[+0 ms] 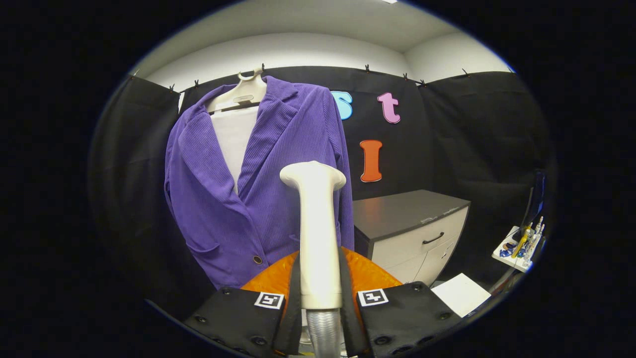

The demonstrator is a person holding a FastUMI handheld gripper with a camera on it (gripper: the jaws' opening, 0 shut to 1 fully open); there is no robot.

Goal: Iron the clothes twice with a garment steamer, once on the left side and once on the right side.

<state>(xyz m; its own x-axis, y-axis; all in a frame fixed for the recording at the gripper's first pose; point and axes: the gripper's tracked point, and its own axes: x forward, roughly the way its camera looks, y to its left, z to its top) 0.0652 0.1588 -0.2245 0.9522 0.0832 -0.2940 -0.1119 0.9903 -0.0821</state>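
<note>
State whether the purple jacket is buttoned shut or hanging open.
Open at the top: the purple jacket hangs on a hanger, lapels parted over a white panel. The tongs are shut on the steamer.

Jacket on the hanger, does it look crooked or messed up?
A bit. The purple jacket hangs lopsided on its hanger, open at the front. Nothing looks spilled or broken. The gripper is shut on the steamer, upright before the jacket.

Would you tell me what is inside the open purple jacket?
Inside the purple jacket, a white panel shows below the hanger. The steamer, gripped between the gripper's fingers, covers the jacket's lower front.
</note>
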